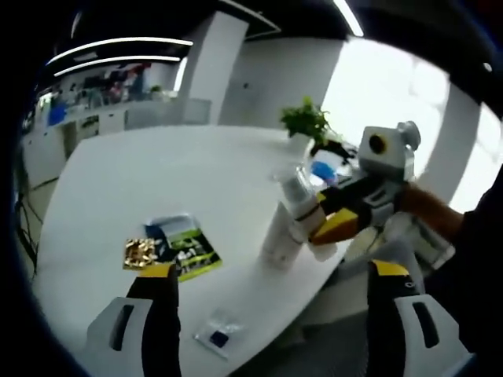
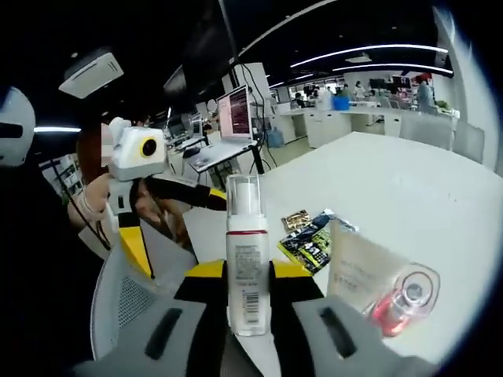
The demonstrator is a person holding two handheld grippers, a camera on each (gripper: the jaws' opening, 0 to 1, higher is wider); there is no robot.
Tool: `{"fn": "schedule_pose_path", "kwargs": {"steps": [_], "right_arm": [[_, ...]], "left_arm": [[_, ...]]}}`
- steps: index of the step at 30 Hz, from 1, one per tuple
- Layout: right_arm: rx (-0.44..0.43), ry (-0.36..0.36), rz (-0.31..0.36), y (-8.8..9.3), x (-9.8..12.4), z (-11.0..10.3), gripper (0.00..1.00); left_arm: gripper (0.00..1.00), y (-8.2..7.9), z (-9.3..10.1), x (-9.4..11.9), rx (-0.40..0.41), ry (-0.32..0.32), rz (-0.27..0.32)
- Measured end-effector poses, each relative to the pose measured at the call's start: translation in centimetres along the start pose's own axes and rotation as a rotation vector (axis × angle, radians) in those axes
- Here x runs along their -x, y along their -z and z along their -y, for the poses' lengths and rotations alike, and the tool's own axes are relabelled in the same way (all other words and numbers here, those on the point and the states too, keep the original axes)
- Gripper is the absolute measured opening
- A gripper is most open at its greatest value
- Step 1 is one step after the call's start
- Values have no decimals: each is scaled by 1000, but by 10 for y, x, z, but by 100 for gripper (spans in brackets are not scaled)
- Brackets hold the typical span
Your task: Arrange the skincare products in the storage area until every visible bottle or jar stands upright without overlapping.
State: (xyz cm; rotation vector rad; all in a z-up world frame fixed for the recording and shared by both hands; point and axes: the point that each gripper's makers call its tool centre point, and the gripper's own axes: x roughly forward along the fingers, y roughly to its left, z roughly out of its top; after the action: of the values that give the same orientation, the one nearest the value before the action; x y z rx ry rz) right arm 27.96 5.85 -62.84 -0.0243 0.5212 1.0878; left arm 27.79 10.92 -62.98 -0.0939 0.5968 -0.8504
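Our right gripper [image 2: 250,276] is clamped on the white pump bottle [image 2: 247,259], held above the table [image 1: 157,181] edge. Our left gripper [image 1: 271,294] gapes empty. The pink bottle [image 2: 405,302] stands (others unclear); placing remains.

Two bottles [image 2: 247,259] [image 2: 402,300], one tube [image 2: 357,267], two sachets [image 2: 313,236] [image 2: 295,221].

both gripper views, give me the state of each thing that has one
white pump bottle: upright, clamped between the right gripper's jaws
right gripper: shut on the bottle
left gripper: open, holding nothing
pink-capped bottle: lying on its side on the table
cream box: standing
green sachet: flat on the table
gold packet: flat on the table
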Motion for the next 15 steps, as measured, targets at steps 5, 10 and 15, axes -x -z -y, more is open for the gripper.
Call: {"fn": "schedule_pose_path", "kwargs": {"steps": [5,10,15], "right_arm": [[-25,8,-2,13,5,0,18],[-55,-7,7,23,8,-3,18],[-68,-24,3,31,10,-4,18]], "left_arm": [[97,-3,8,-9,22,25,22],[97,0,14,-17,17,28,23],[97,-8,38,-27,46,49,90]]}}
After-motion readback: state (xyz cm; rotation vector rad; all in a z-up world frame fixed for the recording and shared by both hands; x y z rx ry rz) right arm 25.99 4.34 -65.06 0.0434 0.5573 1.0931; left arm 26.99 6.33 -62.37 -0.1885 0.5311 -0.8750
